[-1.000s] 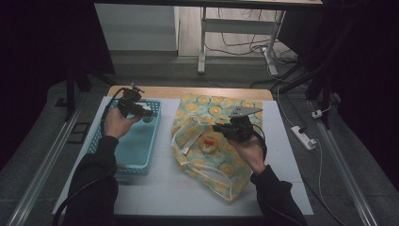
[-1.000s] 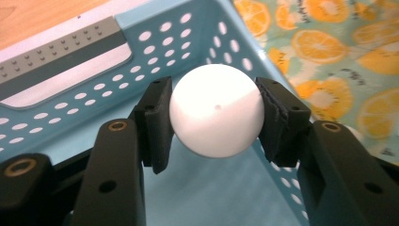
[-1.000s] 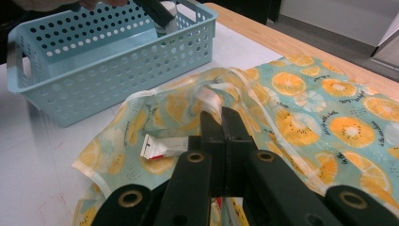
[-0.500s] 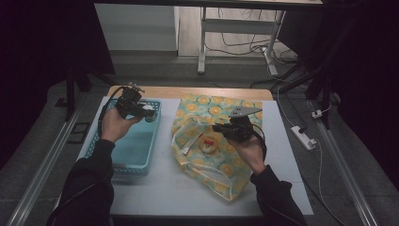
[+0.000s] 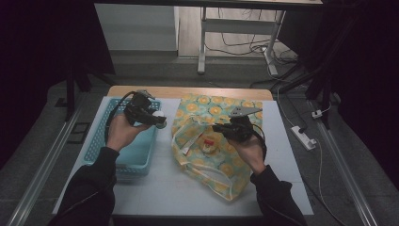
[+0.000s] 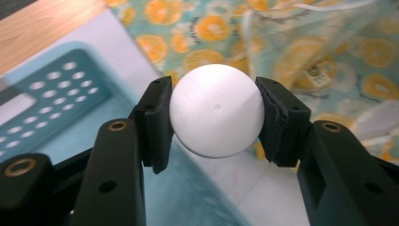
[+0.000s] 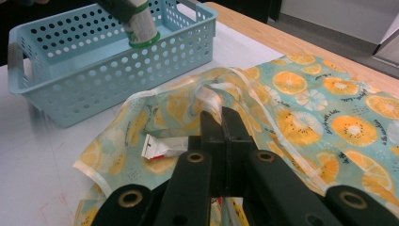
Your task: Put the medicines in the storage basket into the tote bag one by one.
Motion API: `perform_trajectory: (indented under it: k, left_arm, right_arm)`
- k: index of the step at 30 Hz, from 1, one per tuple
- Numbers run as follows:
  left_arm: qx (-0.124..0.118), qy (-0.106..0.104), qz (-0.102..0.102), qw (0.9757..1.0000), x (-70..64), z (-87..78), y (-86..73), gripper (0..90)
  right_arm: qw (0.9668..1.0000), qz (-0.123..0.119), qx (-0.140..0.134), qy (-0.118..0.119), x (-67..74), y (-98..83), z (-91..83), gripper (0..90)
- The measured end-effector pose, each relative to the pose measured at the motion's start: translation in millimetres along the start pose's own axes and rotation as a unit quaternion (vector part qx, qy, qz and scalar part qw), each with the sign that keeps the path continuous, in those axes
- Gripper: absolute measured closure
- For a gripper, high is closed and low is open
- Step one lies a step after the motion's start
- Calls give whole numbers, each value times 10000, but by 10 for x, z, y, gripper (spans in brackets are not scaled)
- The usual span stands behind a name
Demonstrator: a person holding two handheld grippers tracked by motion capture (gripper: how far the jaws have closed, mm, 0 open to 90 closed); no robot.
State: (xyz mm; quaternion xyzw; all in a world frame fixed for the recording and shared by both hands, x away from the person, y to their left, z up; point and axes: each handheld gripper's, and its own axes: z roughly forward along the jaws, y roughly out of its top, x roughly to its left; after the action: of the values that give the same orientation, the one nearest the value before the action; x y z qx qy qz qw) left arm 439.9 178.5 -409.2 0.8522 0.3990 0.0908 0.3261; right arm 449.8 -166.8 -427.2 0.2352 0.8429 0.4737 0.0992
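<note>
The left tool (image 6: pixel 214 117) is clenched on a smooth white round-ended object (image 6: pixel 216 110), one black pad touching each side, and in the high view the pair hangs above the right rim of the light blue perforated plastic basket (image 5: pixel 101 141), just beside the bag. The right tool (image 7: pixel 221 136) has its jaws pressed together, pinching the pale strap at the mouth of the teal plastic bag printed with orange slices (image 5: pixel 226 167). That bag lies on the white table (image 5: pixel 164 188), a red-and-white tube (image 7: pixel 162 147) showing inside it.
</note>
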Motion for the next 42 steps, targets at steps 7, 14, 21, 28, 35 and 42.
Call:
perform_trajectory:
  k: [7,14,21,28,35,42]
  left_arm:
    - [1,-239,314,9992,-261,101,32,504]
    - [23,-440,553,9975,-488,217,68,504]
    - [104,-595,839,9946,-705,392,153,503]
    - [142,-670,973,9929,-852,579,251,504]
    - [184,-703,1096,9913,-956,755,377,503]
    - [186,-674,1109,9914,-1000,906,473,503]
  right_arm:
    - [10000,12,7,-13,-9,-3,-2,900]
    - [10000,9,4,-26,-13,-5,3,900]
    - [10000,15,0,-40,-14,-3,0,900]
    - [10000,16,-6,-44,-14,-3,3,900]
    - [10000,8,-13,-66,-12,-2,4,900]
    - [10000,9,-12,-77,-7,-2,4,900]
